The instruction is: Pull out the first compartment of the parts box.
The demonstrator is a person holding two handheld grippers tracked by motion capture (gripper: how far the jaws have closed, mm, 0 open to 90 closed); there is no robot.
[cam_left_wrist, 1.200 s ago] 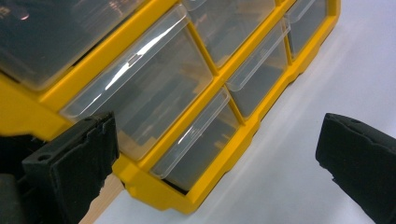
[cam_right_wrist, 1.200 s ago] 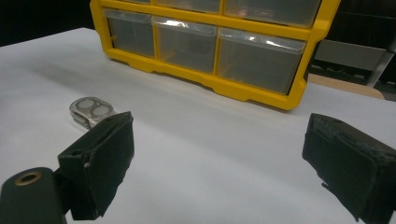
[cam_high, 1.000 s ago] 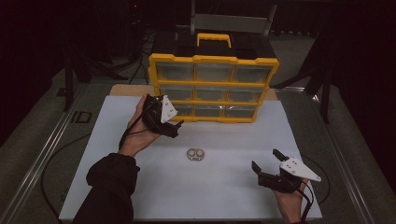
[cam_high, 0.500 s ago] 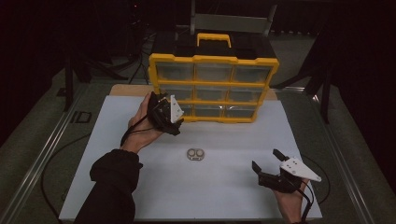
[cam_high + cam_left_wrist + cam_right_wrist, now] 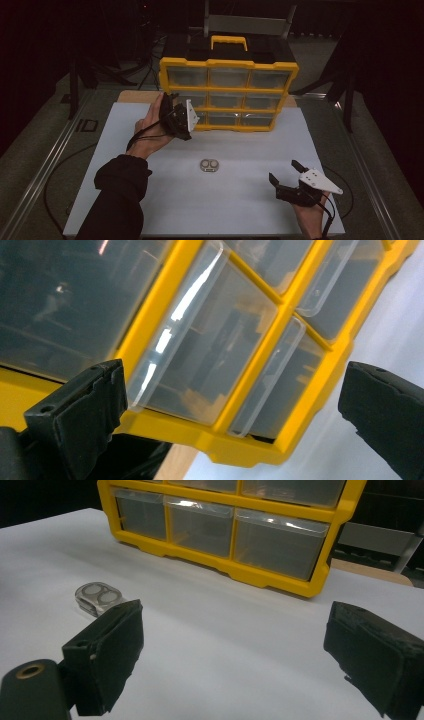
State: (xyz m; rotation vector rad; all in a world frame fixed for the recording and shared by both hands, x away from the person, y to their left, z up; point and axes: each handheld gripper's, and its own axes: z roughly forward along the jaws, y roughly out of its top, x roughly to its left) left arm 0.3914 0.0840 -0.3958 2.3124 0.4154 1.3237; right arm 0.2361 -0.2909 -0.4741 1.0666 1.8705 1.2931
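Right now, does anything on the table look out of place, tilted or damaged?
Nothing stands out. The yellow plastic drawer cabinet stands upright at the far edge of the white table, all clear drawers shut. The small clear case with two round discs lies flat at the middle. The left gripper is open at the cabinet's lower left drawers; the right gripper is open too.

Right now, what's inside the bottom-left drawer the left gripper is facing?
Through the bottom-left drawer's clear front, nothing distinct shows, only dark reflections. The left gripper hangs open before it; the drawer's back is hidden.
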